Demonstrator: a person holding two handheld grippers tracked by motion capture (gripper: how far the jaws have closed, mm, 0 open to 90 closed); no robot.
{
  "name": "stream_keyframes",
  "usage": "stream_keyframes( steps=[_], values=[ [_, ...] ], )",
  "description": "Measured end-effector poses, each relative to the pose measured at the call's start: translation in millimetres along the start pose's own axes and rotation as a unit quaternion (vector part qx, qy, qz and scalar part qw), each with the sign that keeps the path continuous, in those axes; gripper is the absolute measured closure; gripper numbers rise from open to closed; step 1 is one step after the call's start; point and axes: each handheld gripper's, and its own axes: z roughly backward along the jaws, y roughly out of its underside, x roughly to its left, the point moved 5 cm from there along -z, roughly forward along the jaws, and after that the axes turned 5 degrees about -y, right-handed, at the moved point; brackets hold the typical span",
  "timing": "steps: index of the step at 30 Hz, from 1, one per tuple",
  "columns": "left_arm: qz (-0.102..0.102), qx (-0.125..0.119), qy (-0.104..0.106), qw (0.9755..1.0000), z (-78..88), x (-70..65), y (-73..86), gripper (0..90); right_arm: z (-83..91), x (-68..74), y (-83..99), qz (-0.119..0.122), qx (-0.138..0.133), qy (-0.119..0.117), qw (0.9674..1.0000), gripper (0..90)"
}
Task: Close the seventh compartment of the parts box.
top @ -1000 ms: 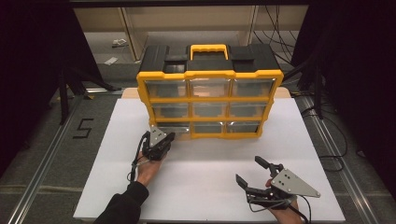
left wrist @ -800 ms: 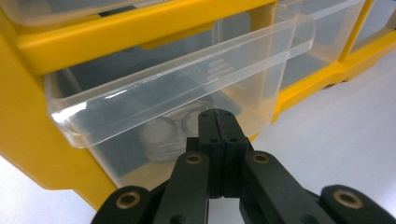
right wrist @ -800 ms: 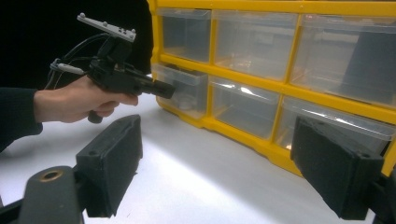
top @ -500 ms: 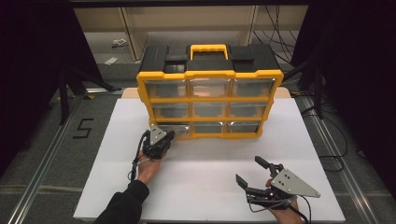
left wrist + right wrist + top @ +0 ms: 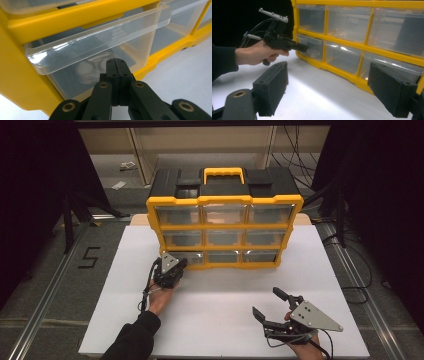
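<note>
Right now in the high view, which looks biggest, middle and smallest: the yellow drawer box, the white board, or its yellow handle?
1. white board, biggest.
2. yellow drawer box, middle; it stands farther from the camera, yet the gap looks clear.
3. yellow handle, smallest.

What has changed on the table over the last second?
Nothing visibly changed. The left tongs stay shut at the front of the bottom-left drawer of the yellow organizer, and the right tongs stay open over the white board, holding nothing.
</note>
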Motion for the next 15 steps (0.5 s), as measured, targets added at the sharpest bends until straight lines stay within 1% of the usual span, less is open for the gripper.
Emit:
stream_keyframes(
  steps=[15],
  values=[
    [0.004,0.002,-0.003,1.0000,-5.5,3.8,0.1,90.0,-0.1,0.0,-0.1,-0.003,-0.001,-0.001,1.0000,17.8]
  ],
)
